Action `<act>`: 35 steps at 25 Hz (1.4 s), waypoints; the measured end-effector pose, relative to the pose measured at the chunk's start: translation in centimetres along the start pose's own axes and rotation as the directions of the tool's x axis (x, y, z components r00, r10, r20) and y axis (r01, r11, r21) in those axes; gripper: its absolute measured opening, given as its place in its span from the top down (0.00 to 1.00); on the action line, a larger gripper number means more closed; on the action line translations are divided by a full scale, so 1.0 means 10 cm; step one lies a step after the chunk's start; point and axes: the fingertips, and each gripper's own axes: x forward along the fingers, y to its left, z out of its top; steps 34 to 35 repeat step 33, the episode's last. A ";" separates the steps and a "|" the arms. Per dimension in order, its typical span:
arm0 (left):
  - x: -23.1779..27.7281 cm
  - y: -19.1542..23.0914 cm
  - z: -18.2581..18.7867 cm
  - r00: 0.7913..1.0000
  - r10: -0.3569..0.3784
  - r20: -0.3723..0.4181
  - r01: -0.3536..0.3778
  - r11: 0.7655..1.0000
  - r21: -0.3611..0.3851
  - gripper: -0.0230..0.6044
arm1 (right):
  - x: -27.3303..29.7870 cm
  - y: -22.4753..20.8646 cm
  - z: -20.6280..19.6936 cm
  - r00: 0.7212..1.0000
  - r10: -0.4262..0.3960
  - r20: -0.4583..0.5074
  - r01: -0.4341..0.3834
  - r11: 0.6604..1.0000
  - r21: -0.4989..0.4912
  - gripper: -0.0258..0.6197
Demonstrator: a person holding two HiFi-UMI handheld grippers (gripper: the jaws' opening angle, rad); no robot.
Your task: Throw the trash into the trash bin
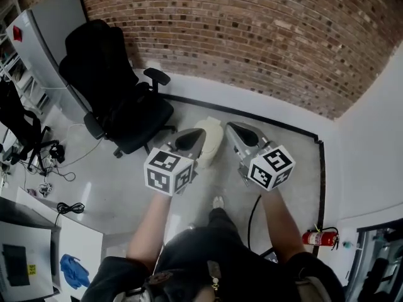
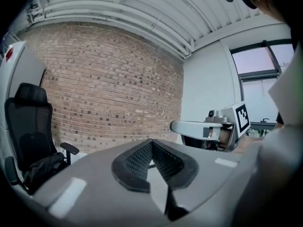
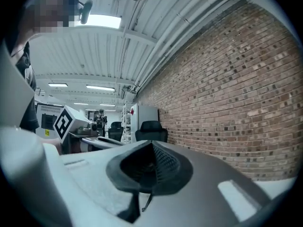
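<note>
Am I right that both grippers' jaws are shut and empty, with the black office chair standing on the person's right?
Not quite: the head view shows the black office chair on the person's left. The left gripper and right gripper do have shut, empty jaws.

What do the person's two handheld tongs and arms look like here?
The left tongs and right tongs are grey moulded shells with black ribbed pads, each carrying a white cube printed with black square markers. Forearms are bare below dark sleeves.

Bin (image 1: pixel 213 140): cream-white, rounded top, upright on grey floor (image 1: pixel 126 194), at 12 o'clock from the shoe (image 1: pixel 218 201); left edge hidden, lid state unclear.
</note>
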 end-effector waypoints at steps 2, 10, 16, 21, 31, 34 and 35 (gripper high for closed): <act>-0.08 -0.04 0.03 1.000 -0.008 0.007 0.008 1.000 0.008 0.96 | -0.03 0.09 0.05 1.000 0.001 0.009 -0.001 1.000 -0.005 0.96; -0.23 -0.07 0.13 0.999 -0.007 0.035 0.006 1.000 0.023 0.96 | -0.05 0.26 0.16 1.000 -0.016 0.025 0.016 1.000 0.001 0.96; -0.28 -0.09 0.19 0.999 -0.012 0.052 0.011 1.000 0.026 0.96 | -0.06 0.35 0.23 0.999 -0.014 0.038 0.014 1.000 0.000 0.96; -0.33 -0.06 0.21 0.998 -0.015 0.056 0.014 1.000 0.027 0.96 | -0.04 0.42 0.27 0.999 -0.018 0.041 0.018 1.000 -0.003 0.96; -0.41 -0.02 0.17 0.999 -0.022 0.049 0.020 0.999 0.033 0.96 | 0.01 0.48 0.25 0.999 -0.023 0.039 0.023 1.000 -0.006 0.96; -0.43 -0.01 0.18 0.999 -0.020 0.050 0.019 0.999 0.035 0.96 | 0.02 0.49 0.26 0.999 -0.025 0.040 0.026 1.000 -0.007 0.96; -0.43 -0.01 0.18 0.999 -0.020 0.050 0.019 0.999 0.035 0.96 | 0.02 0.49 0.26 0.999 -0.025 0.040 0.026 1.000 -0.007 0.96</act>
